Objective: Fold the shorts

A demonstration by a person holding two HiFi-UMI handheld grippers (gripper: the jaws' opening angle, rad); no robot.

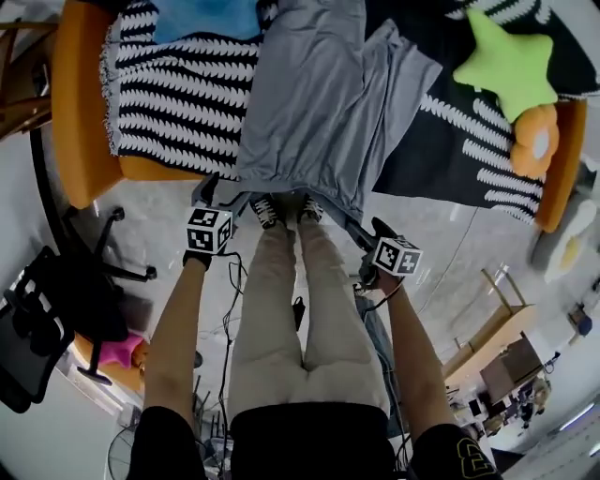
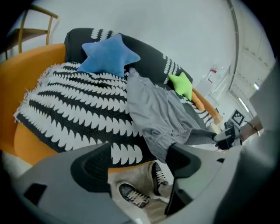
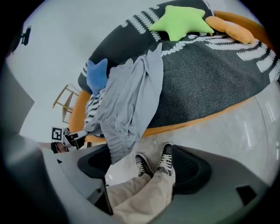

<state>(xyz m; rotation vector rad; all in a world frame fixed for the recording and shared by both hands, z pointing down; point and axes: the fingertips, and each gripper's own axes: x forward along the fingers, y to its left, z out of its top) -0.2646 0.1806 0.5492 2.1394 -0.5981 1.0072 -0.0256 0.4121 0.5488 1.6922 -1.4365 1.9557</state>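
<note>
My left gripper (image 2: pixel 139 162) had its jaws wide apart and gripped nothing, and my right gripper (image 3: pixel 141 165) was likewise open and empty. Both hung just off the front edge of the orange couch (image 1: pixel 80 112). The grey shorts (image 1: pixel 319 103) lay lengthwise on the black-and-white blanket (image 1: pixel 178 103). Their gathered waistband drooped over the couch's edge above my shoes (image 1: pixel 281 211), between the two grippers. A blue star cushion (image 1: pixel 206 19) and a green star cushion (image 1: pixel 511 61) sat further back.
</note>
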